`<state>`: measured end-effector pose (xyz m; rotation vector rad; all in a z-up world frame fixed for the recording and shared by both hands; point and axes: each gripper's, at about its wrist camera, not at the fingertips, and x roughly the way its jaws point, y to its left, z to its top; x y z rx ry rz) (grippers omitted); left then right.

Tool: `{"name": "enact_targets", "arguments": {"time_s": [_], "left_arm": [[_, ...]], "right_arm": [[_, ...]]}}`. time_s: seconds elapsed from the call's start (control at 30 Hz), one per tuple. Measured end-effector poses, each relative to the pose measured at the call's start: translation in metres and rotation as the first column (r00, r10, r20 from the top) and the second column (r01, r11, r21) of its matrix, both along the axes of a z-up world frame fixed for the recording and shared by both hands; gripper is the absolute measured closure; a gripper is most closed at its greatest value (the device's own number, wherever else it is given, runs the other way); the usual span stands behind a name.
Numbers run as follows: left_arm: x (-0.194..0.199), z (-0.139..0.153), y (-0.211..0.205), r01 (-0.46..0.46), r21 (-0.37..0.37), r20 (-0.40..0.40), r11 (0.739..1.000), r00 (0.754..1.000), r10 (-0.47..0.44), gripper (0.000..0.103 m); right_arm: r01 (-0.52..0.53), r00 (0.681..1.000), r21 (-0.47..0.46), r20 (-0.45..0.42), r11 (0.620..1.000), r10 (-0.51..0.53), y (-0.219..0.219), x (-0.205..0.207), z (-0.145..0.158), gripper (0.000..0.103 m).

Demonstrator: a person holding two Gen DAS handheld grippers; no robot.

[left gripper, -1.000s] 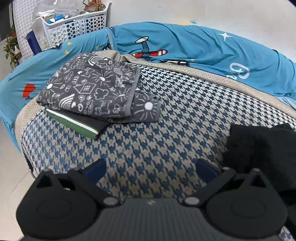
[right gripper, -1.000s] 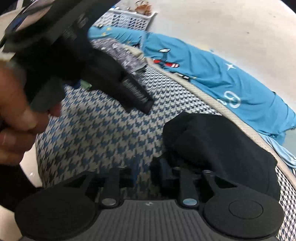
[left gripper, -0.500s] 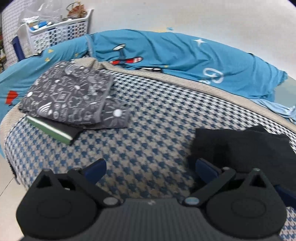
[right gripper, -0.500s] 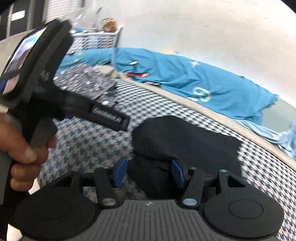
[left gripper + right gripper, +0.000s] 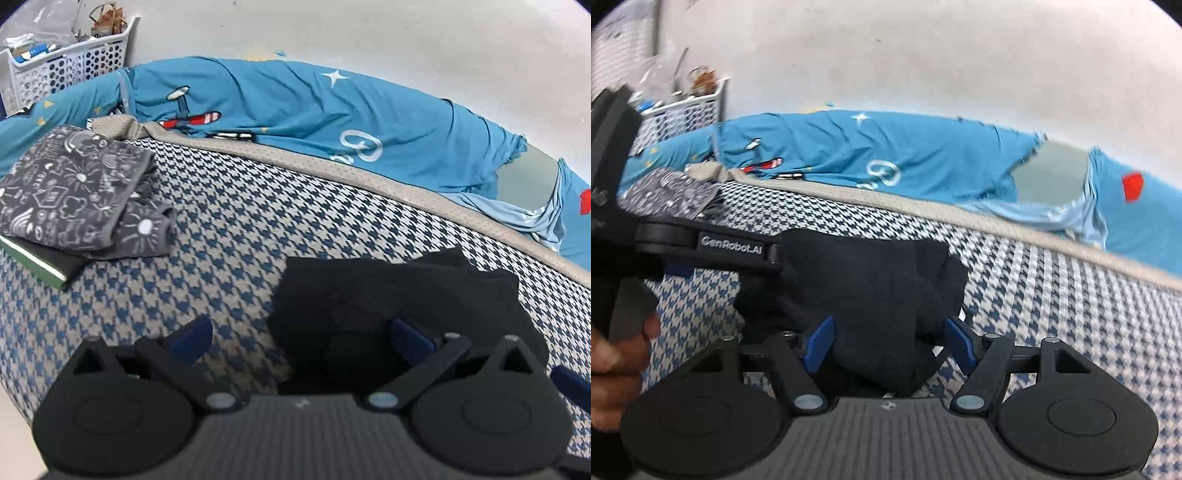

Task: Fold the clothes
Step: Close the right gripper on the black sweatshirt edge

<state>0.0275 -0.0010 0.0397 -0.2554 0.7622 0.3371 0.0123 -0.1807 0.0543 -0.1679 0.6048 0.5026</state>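
**Both grippers spread at the black garment**

A crumpled black garment (image 5: 399,295) lies on the houndstooth bed cover (image 5: 236,236), toward its near edge. The left gripper (image 5: 301,338) has its fingers wide apart: the right finger lies over the garment's edge, the left one over bare cover. The right gripper (image 5: 890,341) is also spread, its blue pads (image 5: 820,341) flanking a bunched fold of the garment without pinching it. A hand (image 5: 617,369) holds the left gripper's handle. Far left on the cover sits a folded stack (image 5: 74,192), a grey doodle-print piece on top. Behind lies a blue sheet (image 5: 314,122); a white basket (image 5: 66,70) stands in the corner.
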Motion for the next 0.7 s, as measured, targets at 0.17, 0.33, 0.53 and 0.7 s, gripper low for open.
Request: {"name": "enact_targets", "arguments": {"time_s": [0.17,0.33,0.53,0.7], "left_arm": [[0.009,-0.006,-0.006,-0.003,0.01,-0.021,1.0,1.0,0.003,0.0],[0.011,-0.011,-0.003,0.008,0.006,-0.032,1.0,0.999,-0.008,0.0],[0.006,-0.01,0.004,0.019,0.007,-0.019,1.0,1.0,-0.019,0.004],[0.001,-0.006,0.013,-0.007,0.017,-0.002,1.0,1.0,0.007,0.005]], "right_arm": [[0.039,0.998,0.064,-0.054,0.997,-0.035,-0.002,0.015,-0.01,0.037],[0.05,0.995,0.111,-0.087,0.993,-0.041,0.0,0.023,-0.017,0.056],[-0.022,0.999,0.096,-0.041,0.995,0.026,0.014,0.015,-0.016,0.083],[-0.085,0.996,0.101,0.006,0.991,0.085,0.021,0.003,-0.009,0.085]]}}
